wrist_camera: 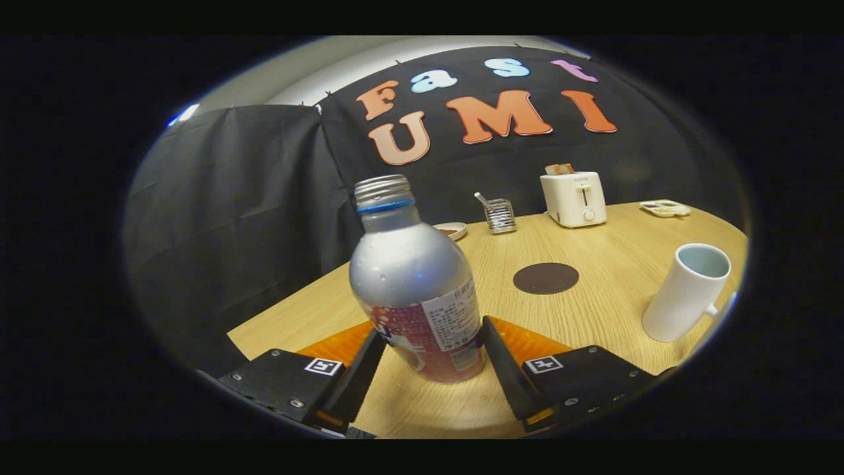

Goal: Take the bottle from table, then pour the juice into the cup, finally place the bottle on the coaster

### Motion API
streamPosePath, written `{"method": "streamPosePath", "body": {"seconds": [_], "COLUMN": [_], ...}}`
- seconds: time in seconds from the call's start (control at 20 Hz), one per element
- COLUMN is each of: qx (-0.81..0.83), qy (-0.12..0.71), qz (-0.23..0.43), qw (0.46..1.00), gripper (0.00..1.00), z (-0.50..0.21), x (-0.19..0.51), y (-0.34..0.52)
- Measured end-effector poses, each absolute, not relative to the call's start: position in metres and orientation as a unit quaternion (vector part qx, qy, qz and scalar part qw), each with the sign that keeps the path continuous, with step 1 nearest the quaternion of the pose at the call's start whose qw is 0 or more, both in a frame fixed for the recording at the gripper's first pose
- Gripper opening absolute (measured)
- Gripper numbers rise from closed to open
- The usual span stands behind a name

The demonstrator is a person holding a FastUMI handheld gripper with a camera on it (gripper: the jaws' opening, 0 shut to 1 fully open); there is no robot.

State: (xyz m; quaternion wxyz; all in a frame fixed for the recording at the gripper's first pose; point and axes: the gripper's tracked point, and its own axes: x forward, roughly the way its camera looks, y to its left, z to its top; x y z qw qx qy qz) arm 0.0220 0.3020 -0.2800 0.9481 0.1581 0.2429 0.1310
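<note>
Gripper (432,353) clamped on the lower body of a silver bottle (415,284), cap off, held over the wooden table (593,310), dark round coaster (546,278) beyond, white cup (686,290) to its right, toaster (573,198) at the back

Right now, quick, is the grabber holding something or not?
Gripper: jaws closed on the lower body of the silver metal bottle with the red label, one on each side, holding it.

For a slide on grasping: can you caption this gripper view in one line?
Gripper closed around the silver bottle on the wooden table, with dark coaster and white cup beyond.
</note>
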Motion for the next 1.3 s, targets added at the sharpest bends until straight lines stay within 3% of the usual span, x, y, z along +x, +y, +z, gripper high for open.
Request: {"method": "streamPosePath", "body": {"seconds": [0.35,0.95,1.3], "qx": [0.235,0.362,0.481], "qy": [0.244,0.23,0.227], "qz": [0.138,0.093,0.085], "qw": [0.931,0.898,0.842], "gripper": [0.82,0.82,0.81], "z": [-0.261,-0.256,-0.254], "x": [0.013,0.009,0.011], "y": [0.299,0.262,0.254]}}
